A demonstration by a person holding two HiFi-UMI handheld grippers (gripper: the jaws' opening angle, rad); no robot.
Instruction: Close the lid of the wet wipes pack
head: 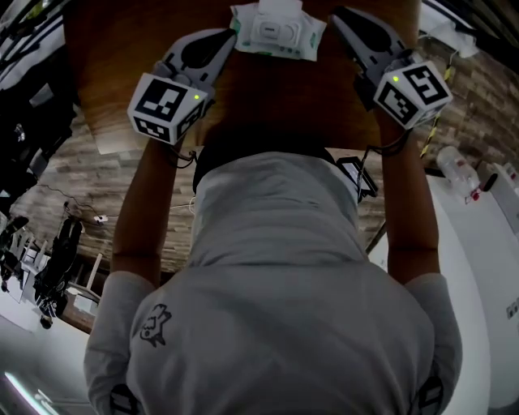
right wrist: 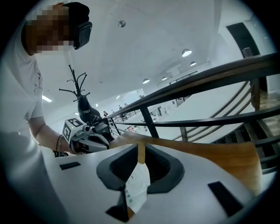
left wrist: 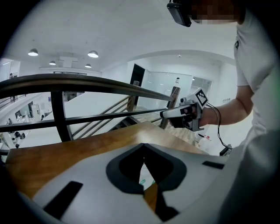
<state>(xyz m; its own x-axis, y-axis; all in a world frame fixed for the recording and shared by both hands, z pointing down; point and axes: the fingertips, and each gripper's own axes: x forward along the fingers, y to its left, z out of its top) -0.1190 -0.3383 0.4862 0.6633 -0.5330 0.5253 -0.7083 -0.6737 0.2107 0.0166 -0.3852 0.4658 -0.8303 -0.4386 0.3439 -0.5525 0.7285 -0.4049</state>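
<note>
Lying at the far edge of the wooden table (head: 276, 89), the wet wipes pack (head: 280, 32) sits flat between the two tools, its white lid facing up; whether the flap is fully down cannot be told from the head view. The left gripper (head: 229, 36) reaches in from the near left and its tip meets the pack's left edge. In the left gripper view the jaws of this gripper (left wrist: 143, 157) are drawn almost together, tips meeting, and a thin sliver of the pack (left wrist: 143, 178), white with a green mark, is pinched in the narrow gap, with wood below it. The right gripper (head: 339, 18) comes in from the near right to the pack's right corner. In the right gripper view its jaws (right wrist: 139, 153) are likewise pressed close, clamping a white flap of the pack (right wrist: 136, 183) printed with small green dots, and the table (right wrist: 210, 151) shows through the slot beyond. Each gripper's marker cube (head: 166, 105) sits nearer the person. A dark railing (left wrist: 57, 83) runs past the table's far side.
</note>
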